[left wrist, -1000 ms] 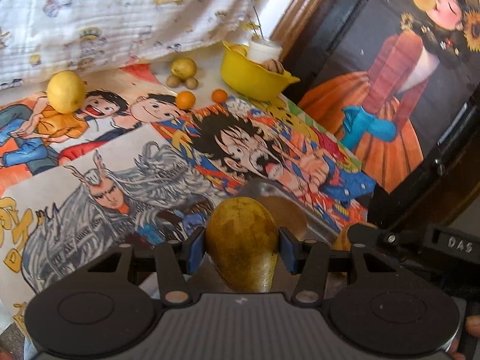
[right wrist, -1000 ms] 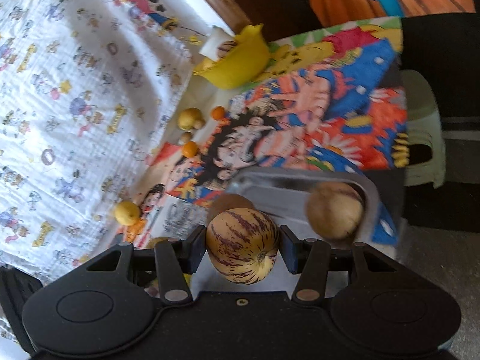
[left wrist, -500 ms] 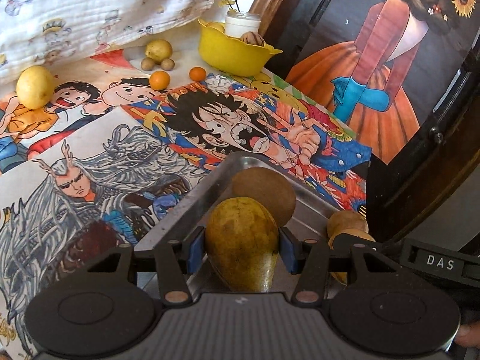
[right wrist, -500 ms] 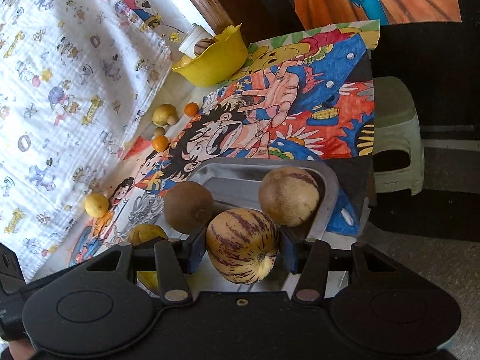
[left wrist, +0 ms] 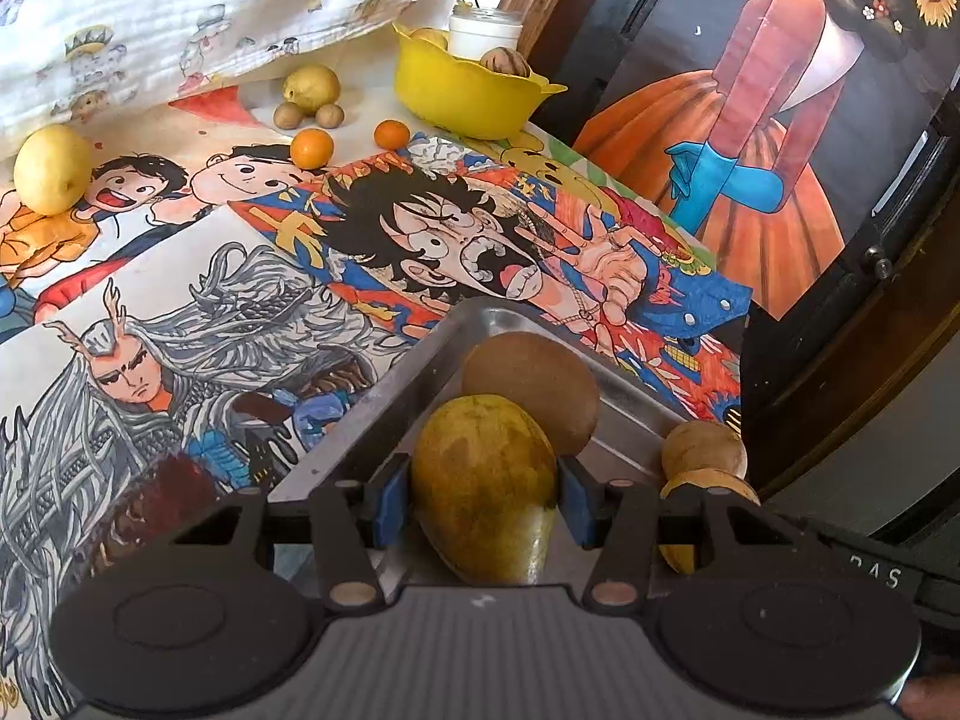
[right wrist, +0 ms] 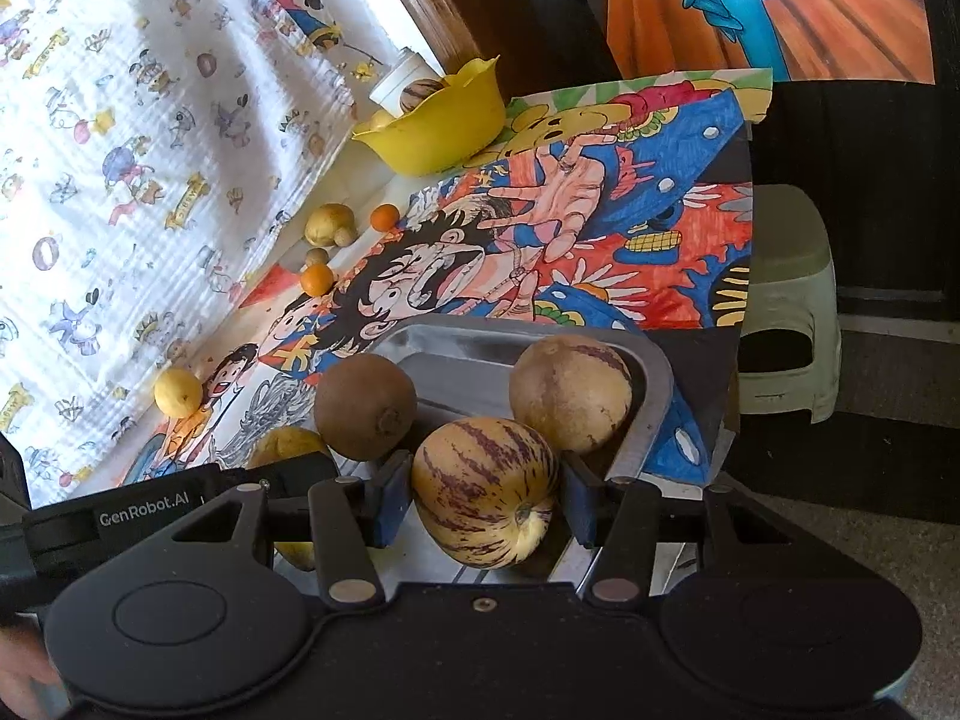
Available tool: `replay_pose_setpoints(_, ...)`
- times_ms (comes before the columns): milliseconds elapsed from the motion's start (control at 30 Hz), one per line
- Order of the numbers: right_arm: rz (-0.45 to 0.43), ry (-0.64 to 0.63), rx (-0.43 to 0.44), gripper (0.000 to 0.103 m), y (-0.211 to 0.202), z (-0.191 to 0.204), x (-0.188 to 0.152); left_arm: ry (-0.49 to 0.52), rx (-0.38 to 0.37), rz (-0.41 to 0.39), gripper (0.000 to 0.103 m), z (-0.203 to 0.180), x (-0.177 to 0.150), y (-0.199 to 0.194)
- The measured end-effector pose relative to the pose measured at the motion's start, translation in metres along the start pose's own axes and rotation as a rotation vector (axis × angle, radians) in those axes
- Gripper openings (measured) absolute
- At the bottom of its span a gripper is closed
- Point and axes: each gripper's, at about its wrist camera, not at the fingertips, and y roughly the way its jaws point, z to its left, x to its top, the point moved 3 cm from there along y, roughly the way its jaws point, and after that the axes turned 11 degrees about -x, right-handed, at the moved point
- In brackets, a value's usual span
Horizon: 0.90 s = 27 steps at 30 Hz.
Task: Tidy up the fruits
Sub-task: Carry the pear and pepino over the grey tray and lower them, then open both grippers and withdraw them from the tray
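Left wrist view: the left gripper (left wrist: 485,507) is partly closed, its blue pads pressed on either side of a mango (left wrist: 483,486), yellow-green with brown blotches, held over the near end of a metal tray (left wrist: 384,402). In the tray just beyond the mango lies a brown fruit (left wrist: 534,387). To the right, a tan striped melon (left wrist: 705,450) sits in the tray by its right rim, partly hidden behind the right gripper's black body. The tray rests on a table covered with cartoon drawings (left wrist: 252,276). Far across the table stands a yellow bowl (left wrist: 468,93) holding a white jar (left wrist: 485,30) and a striped fruit. Left of the bowl lie two small oranges (left wrist: 312,148), a lemon (left wrist: 311,88) with two small brown nuts touching it, and, well apart at the far left, a yellow pear (left wrist: 51,168).

Right wrist view: the right gripper (right wrist: 485,507) is likewise partly closed, its pads clamped on a purple-striped melon (right wrist: 485,492) held over the tray (right wrist: 651,396). Just beyond it in the tray sit the brown fruit (right wrist: 365,405) on the left and the tan striped melon (right wrist: 570,390) on the right, near the tray's right rim. The left gripper's black arm, marked GenRobot.AI, crosses at the near left with the mango (right wrist: 288,444) partly hidden behind it. Far off stand the bowl (right wrist: 438,120), the oranges (right wrist: 317,279), the lemon (right wrist: 327,223) and the pear (right wrist: 177,393). A pale green stool (right wrist: 786,300) stands on the floor to the right of the table.
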Motion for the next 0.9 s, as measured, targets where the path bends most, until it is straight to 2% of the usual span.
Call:
replay_pose_setpoints(233, 0.0, 0.001, 0.0, 0.055, -0.001, 0.0, 0.0, -0.019, -0.006, 0.01, 0.057, 0.004, 0.002, -0.002)
replay_pose_setpoints(300, -0.001, -0.001, -0.001, 0.055, -0.002, 0.0, -0.001, -0.022, -0.019, 0.008, 0.062, 0.005, 0.004, -0.004)
replay_pose_setpoints(500, -0.01, -0.009, 0.003, 0.06, -0.01, 0.003, -0.004, -0.056, -0.032, -0.004, 0.069, 0.014, 0.008, -0.015)
replay_pose_setpoints(667, -0.024, -0.009, -0.001, 0.064, -0.019, 0.007, -0.009, -0.035, -0.032, -0.029, 0.077, 0.013, 0.01, -0.03)
replay_pose_setpoints(767, -0.039, -0.015, -0.003, 0.069, -0.027, 0.009, -0.014, -0.011, -0.029, -0.041, 0.082, 0.011, 0.009, -0.04)
replay_pose_setpoints(833, -0.052, -0.025, -0.016, 0.078, -0.034, 0.012, -0.017, 0.011, -0.024, -0.048, 0.086, 0.008, 0.007, -0.046)
replay_pose_setpoints(900, -0.065, -0.038, -0.021, 0.079, -0.041, 0.014, -0.021, 0.039, -0.02, -0.056, 0.091, 0.006, 0.005, -0.054)
